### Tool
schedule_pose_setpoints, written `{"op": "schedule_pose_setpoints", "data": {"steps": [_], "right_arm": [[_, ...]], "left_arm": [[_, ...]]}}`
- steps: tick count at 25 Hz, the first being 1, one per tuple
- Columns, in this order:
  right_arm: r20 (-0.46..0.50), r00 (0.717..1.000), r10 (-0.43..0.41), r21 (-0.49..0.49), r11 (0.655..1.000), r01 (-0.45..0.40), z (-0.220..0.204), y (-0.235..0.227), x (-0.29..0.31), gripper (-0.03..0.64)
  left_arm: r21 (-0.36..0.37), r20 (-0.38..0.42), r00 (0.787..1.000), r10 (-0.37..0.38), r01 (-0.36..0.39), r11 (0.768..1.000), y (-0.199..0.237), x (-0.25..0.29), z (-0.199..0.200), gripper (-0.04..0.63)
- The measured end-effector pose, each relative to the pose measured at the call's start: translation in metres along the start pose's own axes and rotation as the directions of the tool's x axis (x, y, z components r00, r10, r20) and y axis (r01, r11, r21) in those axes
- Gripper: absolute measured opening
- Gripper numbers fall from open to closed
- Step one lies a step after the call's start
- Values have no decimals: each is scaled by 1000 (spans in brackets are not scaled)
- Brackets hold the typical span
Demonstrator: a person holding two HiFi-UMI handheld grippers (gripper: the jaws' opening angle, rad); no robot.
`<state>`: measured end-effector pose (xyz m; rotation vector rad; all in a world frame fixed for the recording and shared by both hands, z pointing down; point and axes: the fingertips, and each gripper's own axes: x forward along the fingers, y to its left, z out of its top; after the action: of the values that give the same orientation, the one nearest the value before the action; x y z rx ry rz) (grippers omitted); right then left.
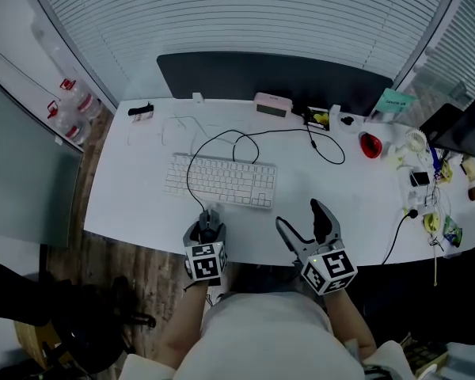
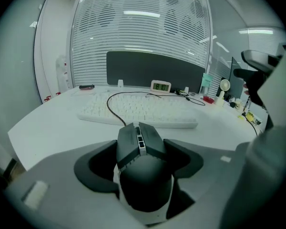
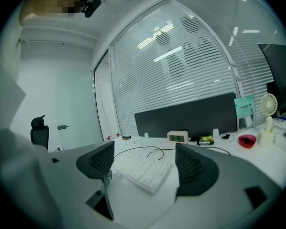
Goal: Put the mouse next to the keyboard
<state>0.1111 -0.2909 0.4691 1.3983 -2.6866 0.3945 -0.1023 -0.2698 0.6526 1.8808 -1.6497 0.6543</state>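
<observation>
Left claw [image 2: 144, 152]: closed around the mouse [image 2: 143, 168]
Right claw [image 3: 145, 163]: wide open, empty
Remaining: set mouse beside keyboard [image 1: 222, 180]

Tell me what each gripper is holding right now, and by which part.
The left gripper clamps the mouse by its two sides, about mid-body. The right gripper holds nothing; its jaws stand apart.

Honestly, nothing here you can properly read. The clock [image 2: 160, 86] at the table's [image 1: 134, 196] back edge shows digits, but they're too blurry, and the print on the teal card [image 3: 244, 107] by the back right corner is too small.
</observation>
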Motion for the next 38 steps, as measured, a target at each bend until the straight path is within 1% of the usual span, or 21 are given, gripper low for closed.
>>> {"op": "schedule_pose_setpoints", "data": {"steps": [6, 10, 17, 22, 29, 34, 38], "right_arm": [[4, 1000, 15, -8, 1000, -15, 2, -5, -1, 385], [10, 1000, 6, -10, 1000, -6, 3, -14, -6, 385], [21, 999, -32, 0, 999, 32, 4, -35, -20, 385], [29, 997, -68, 7, 998, 67, 3, -52, -29, 385], [29, 991, -131, 29, 991, 130, -1, -73, -41, 385], [27, 985, -172, 43, 984, 170, -4, -88, -48, 385], [26, 980, -196, 48, 980, 195, -6, -98, -54, 385]], "left_arm": [[-6, 59, 998, -35, 35, 999, -21, -5, 25, 308], [0, 84, 995, -59, 59, 998, -38, -3, 40, 308], [46, 97, 989, -113, 109, 993, -75, 7, 61, 308], [92, 94, 981, -169, 161, 983, -109, 19, 73, 308], [159, 71, 963, -261, 247, 956, -160, 43, 85, 308], [185, 48, 952, -304, 290, 939, -192, 58, 91, 308], [175, 28, 946, -322, 312, 934, -212, 72, 92, 308]]}}
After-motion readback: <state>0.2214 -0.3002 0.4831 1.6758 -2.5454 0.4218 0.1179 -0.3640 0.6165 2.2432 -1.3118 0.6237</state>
